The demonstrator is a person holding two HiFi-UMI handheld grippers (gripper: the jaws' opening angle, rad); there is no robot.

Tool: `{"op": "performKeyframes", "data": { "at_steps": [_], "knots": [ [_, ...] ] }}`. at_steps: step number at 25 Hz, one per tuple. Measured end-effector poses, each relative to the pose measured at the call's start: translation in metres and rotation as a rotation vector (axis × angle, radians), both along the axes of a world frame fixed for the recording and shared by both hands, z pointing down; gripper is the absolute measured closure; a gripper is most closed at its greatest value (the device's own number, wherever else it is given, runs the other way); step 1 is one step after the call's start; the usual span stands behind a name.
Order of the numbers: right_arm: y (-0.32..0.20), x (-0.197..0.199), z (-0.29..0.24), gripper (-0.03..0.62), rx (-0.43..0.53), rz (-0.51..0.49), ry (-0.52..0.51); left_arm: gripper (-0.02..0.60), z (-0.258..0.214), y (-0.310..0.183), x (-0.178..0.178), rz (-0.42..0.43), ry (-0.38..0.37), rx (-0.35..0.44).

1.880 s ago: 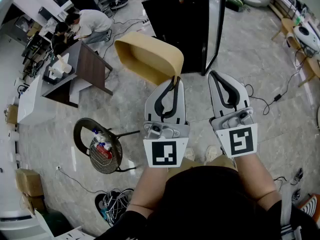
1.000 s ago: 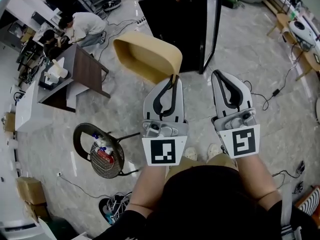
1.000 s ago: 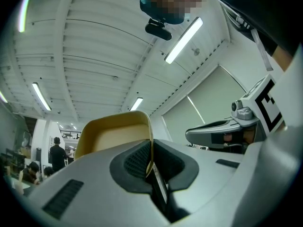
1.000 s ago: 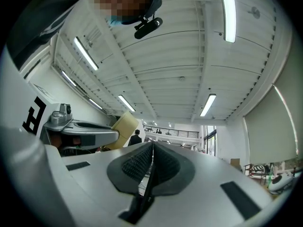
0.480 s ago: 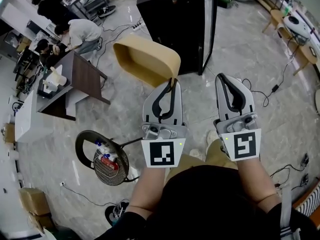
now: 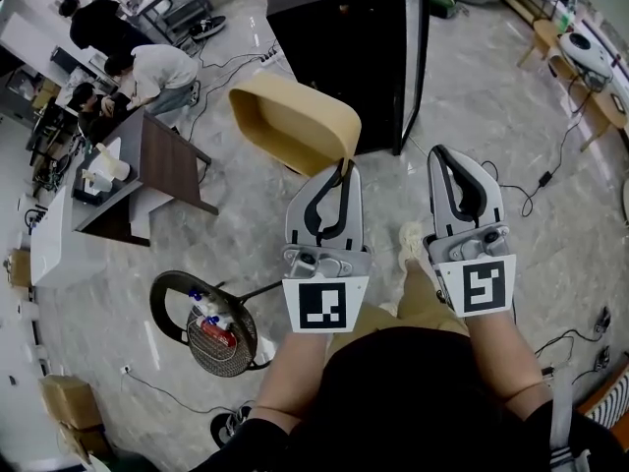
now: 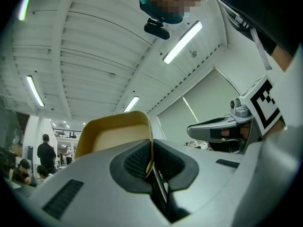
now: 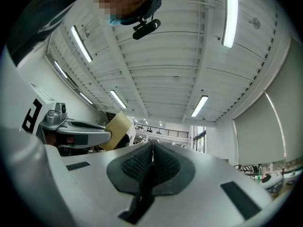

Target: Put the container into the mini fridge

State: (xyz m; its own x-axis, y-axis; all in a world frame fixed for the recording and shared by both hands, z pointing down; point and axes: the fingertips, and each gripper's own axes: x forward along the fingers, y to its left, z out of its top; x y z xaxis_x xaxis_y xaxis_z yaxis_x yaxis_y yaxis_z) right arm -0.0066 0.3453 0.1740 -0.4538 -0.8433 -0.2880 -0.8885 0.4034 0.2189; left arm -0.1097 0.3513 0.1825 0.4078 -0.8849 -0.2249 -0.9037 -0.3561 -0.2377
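Note:
A tan oval container (image 6: 295, 122) hangs in the air, its rim pinched by my left gripper (image 6: 341, 168), which is shut on it. In the left gripper view the container's (image 7: 115, 134) thin wall runs down between the closed pads. The black mini fridge (image 6: 339, 52) stands on the floor just beyond the container, its door (image 6: 414, 57) swung open to the right. My right gripper (image 6: 445, 155) is held beside the left one, shut with nothing between its jaws. In the right gripper view the container (image 8: 118, 129) shows at left past the left gripper.
A dark wooden table (image 6: 162, 155) and people at benches are at the upper left. A round stool (image 6: 192, 308) with a wire basket of bottles stands at lower left. Cables (image 6: 550, 180) trail over the marble floor at right. My foot (image 6: 411, 239) shows between the grippers.
The fridge has come closer and sits more central in the head view. Both grippers keep their hold and spacing. The stool and table have shifted as I step forward.

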Motion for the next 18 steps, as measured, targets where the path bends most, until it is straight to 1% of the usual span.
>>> {"op": "performKeyframes", "data": {
  "at_steps": [2, 4, 7, 8, 11, 13, 15, 16, 18],
  "knots": [
    [-0.017, -0.001, 0.0, 0.557, 0.001, -0.003, -0.014, 0.549, 0.002, -0.016, -0.001, -0.003, 0.006, -0.003],
    [-0.035, -0.002, 0.0, 0.557, 0.002, -0.007, -0.033, 0.549, 0.006, -0.033, -0.003, -0.013, -0.003, -0.01],
    [-0.065, -0.001, 0.008, 0.557, -0.007, -0.02, -0.003, 0.549, 0.01, -0.062, -0.003, -0.024, -0.01, -0.014],
    [-0.076, 0.0, 0.008, 0.557, -0.009, -0.023, -0.008, 0.549, 0.01, -0.073, -0.002, -0.028, -0.007, -0.016],
    [-0.112, 0.002, 0.001, 0.557, -0.016, -0.027, -0.076, 0.549, 0.011, -0.104, 0.002, -0.039, -0.001, -0.018],
    [-0.137, 0.005, 0.002, 0.557, -0.032, -0.03, -0.08, 0.549, 0.012, -0.127, 0.006, -0.045, 0.007, -0.033],
    [-0.163, 0.008, 0.004, 0.557, -0.036, -0.041, -0.063, 0.549, 0.014, -0.151, 0.011, -0.05, 0.021, -0.05],
    [-0.176, 0.009, 0.005, 0.557, -0.034, -0.05, -0.058, 0.549, 0.014, -0.163, 0.013, -0.052, 0.022, -0.053],
    [-0.203, 0.011, 0.003, 0.557, -0.039, -0.066, -0.082, 0.549, 0.014, -0.187, 0.018, -0.059, 0.009, -0.055]
  ]
}}
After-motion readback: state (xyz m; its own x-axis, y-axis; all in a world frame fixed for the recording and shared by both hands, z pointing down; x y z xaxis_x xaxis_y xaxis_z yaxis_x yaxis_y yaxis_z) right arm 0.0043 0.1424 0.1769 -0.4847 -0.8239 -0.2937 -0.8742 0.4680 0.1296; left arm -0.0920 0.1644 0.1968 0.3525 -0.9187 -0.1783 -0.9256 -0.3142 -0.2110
